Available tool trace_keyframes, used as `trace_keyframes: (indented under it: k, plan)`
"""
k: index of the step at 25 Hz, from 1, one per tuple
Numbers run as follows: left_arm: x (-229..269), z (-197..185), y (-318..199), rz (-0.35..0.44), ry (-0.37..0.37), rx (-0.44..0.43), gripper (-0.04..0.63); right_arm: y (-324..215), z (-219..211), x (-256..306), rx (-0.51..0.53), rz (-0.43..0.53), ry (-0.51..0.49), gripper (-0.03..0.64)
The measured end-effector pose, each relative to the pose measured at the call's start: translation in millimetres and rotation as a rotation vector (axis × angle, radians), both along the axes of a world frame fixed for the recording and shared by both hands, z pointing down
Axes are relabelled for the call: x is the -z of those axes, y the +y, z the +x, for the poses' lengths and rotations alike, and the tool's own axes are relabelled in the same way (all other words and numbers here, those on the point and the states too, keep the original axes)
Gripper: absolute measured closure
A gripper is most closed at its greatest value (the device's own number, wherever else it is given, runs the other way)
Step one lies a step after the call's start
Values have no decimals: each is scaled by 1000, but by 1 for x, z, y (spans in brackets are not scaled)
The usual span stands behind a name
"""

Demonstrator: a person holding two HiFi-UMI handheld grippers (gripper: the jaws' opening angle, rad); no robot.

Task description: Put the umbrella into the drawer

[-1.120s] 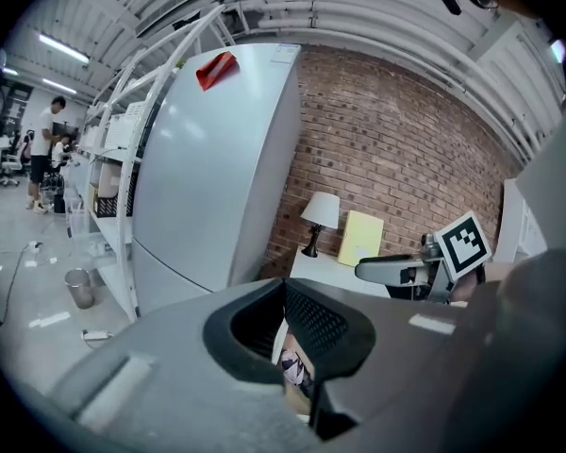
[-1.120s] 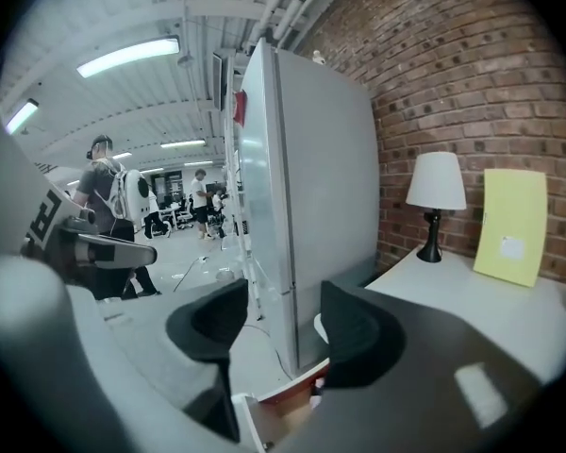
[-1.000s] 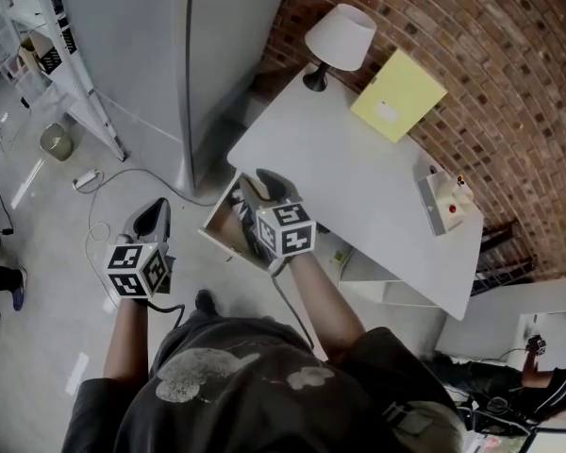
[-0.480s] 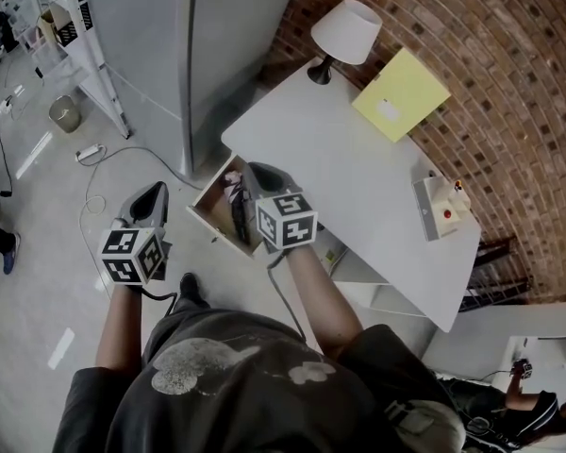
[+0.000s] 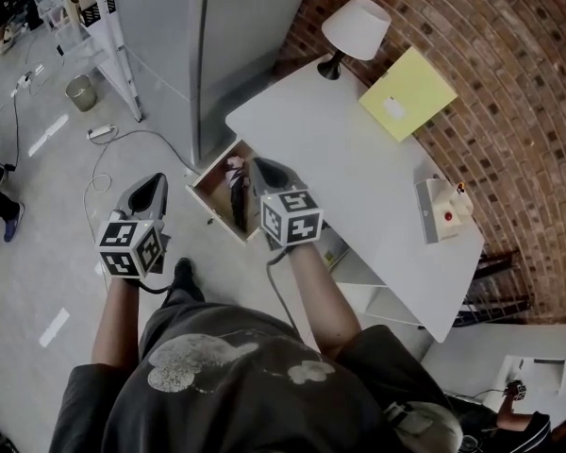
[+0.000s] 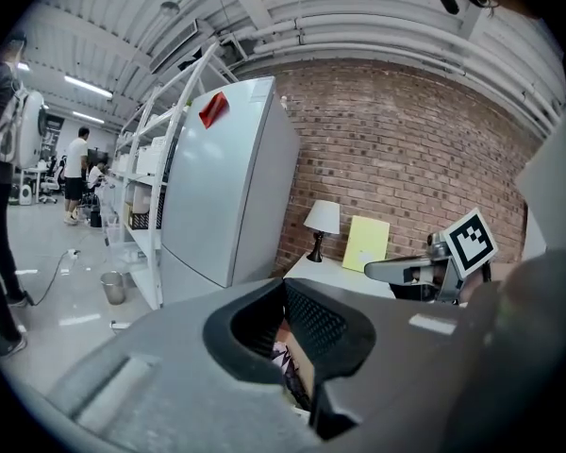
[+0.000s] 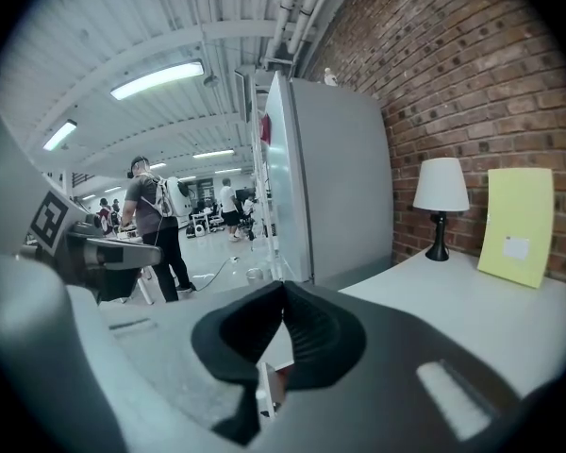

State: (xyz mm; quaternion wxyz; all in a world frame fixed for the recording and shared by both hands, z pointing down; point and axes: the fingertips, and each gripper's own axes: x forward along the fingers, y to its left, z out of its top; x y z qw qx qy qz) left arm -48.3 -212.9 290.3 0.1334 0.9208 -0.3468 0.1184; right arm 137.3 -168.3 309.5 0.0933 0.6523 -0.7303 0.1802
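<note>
Left gripper [image 5: 154, 183] sits lower left of centre in the head view, over bare floor, just left of the drawer [image 5: 204, 179] and not touching it. In its own view [image 6: 283, 283] the jaws are pressed together with nothing between them. A floor cable [image 5: 96, 163] loops just up-left of it, near the person's feet. Risk: stepping back or sideways could snag that cable.

At centre the drawer is pulled out from under the white table [image 5: 358, 168] and stands open. The umbrella [image 5: 238, 196] lies inside as a dark long shape with a patterned end toward the top; it also shows through the gap below the left jaws [image 6: 285, 366]. The placing looks done and closing does not. Risk: I can't tell whether the umbrella sits fully below the rim. If an end rides up, pushing the drawer in could jam it against the table edge or crush the fabric.

Right gripper [image 5: 262, 170] is just right of the drawer, tips over its right side. Jaws closed tight and empty in its own view [image 7: 283, 286]. Risk: the tips are near the umbrella, so a careless move could hook it or knock the drawer wall.

Further right, the lamp [image 5: 357, 26] and yellow folder [image 5: 407, 92] sit well apart from both grippers, so a hard shove on the drawer is the only likely way to rock the lamp.
</note>
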Motion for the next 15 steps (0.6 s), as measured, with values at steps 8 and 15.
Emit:
trace_keyframes:
  k: [8, 15]
  plan:
    - [6, -14, 57, 17, 0, 49, 586, 52, -12, 5, 44, 20, -16, 612]
    - [5, -32, 101, 39, 16, 89, 586, 95, -26, 4, 72, 45, -11, 611]
